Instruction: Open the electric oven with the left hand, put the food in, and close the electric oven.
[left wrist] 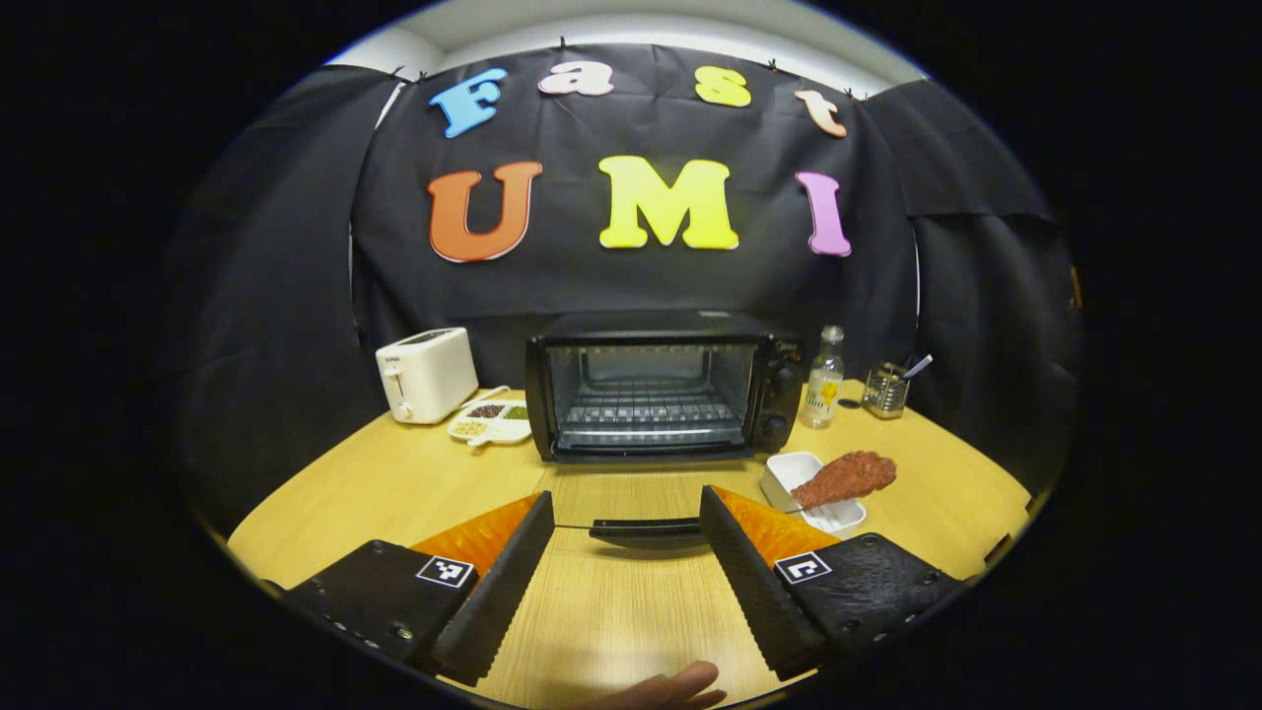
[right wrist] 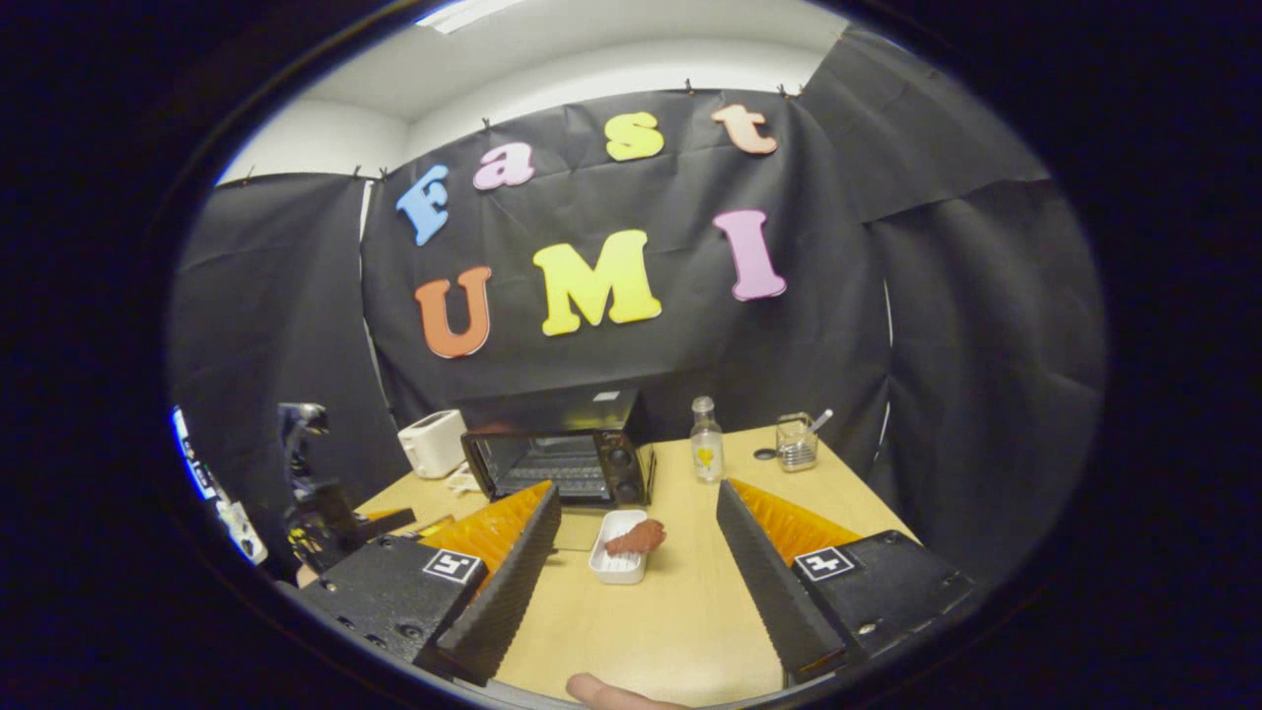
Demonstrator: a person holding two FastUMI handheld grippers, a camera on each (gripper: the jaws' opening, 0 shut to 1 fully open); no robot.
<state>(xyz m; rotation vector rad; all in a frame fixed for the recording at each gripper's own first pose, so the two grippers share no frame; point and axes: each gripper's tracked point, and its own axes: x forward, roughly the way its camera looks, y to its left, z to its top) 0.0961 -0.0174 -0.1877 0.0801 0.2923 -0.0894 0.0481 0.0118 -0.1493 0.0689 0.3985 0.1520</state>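
In the left gripper view the left gripper (left wrist: 626, 523) has its jaws spread wide with nothing between them, the oven door handle (left wrist: 646, 531) lying flat just past the tips. The electric oven (left wrist: 656, 394) sits open at frame center. The right gripper (right wrist: 639, 513) is wide too, framing the food (right wrist: 636, 538) on its white dish (right wrist: 616, 564) at lower center.
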